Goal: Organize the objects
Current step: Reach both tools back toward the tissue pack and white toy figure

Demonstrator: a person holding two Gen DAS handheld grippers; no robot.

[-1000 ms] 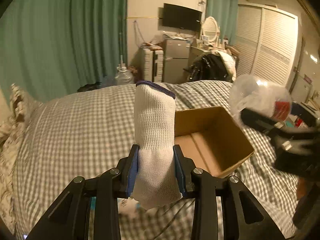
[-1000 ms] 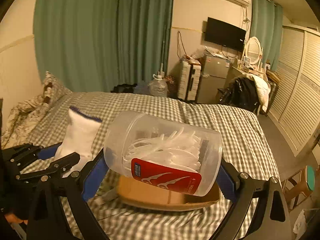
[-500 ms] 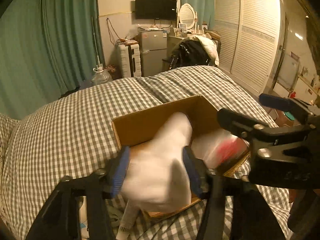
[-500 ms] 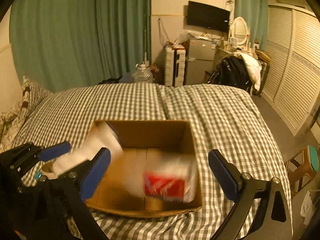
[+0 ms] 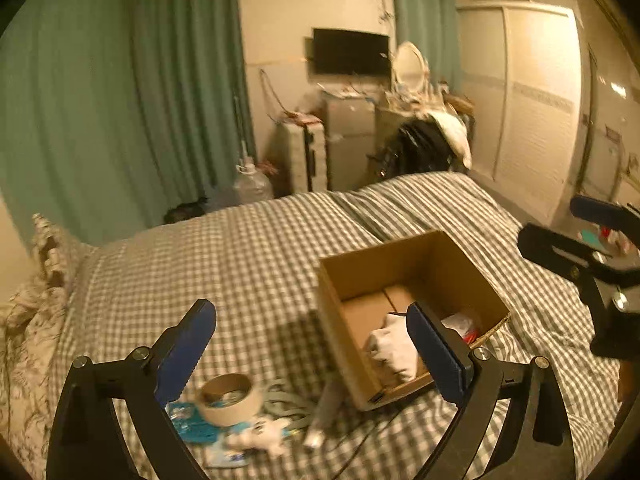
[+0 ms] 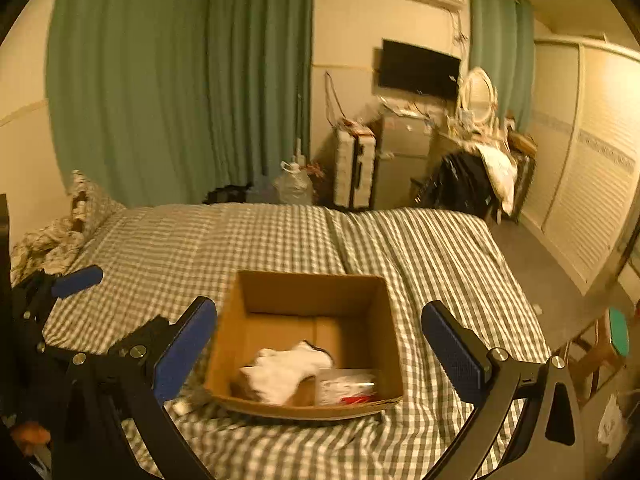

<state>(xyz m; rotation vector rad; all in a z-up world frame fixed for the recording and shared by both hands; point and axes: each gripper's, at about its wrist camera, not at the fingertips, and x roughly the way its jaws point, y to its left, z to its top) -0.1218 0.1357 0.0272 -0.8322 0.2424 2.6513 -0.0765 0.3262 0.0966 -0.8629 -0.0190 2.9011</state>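
A brown box (image 6: 308, 292) sits open on the bed (image 6: 240, 240), toward the near side. Inside it lies a white sock (image 6: 286, 368), crumpled on the box floor. Just to the right of the sock, in the near right corner, is a clear jar (image 6: 346, 390) with a red label, lying on its side. It looks blurry. In the left view the sock (image 5: 390, 346) and a bit of the jar (image 5: 460, 324) show in the near part of the box (image 5: 400, 264). The right claw (image 6: 318, 354) is wide open and holds nothing; the box shows between its blue pads. The left claw (image 5: 312, 350) is wide open too and holds nothing. Its right finger is in front of the box, and its left finger is over the bed (image 5: 200, 260). On the bed to the left of the box, near the left claw, lie a roll of tape (image 5: 228, 398), a blue packet (image 5: 188, 424) partly under it, a small white toy (image 5: 260, 434), a grey cord (image 5: 284, 404) and a tube (image 5: 326, 408) next to the box. A pillow (image 5: 52, 248) lies at the far left of the bed. Beyond the bed hang green curtains (image 6: 180, 80), and a TV (image 6: 418, 70) is on the wall.
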